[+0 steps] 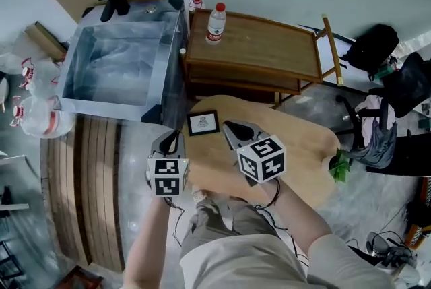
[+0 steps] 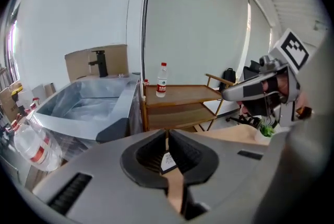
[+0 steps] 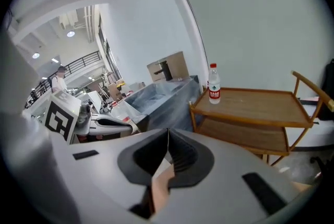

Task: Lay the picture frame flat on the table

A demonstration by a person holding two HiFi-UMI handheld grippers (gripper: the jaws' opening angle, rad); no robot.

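A small black picture frame (image 1: 203,122) with a white picture sits near the far left edge of the light wooden table (image 1: 304,146), its face turned up toward me; it looks flat. My left gripper (image 1: 175,138) hovers just left of and nearer than the frame, jaws closed tip to tip with nothing between them. A sliver of the frame (image 2: 167,162) shows through the left gripper (image 2: 167,133) hollow. My right gripper (image 1: 229,126) is just right of the frame, also shut and empty; in its own view the right gripper (image 3: 168,132) points over the table toward the cart.
Behind the table stands a wooden cart (image 1: 269,55) carrying a water bottle (image 1: 215,23). A grey tub lined with plastic (image 1: 121,58) is at the back left, with a slatted bench (image 1: 87,173) below it. A small green plant (image 1: 340,165) sits at the table's right edge, black bags (image 1: 377,48) beyond.
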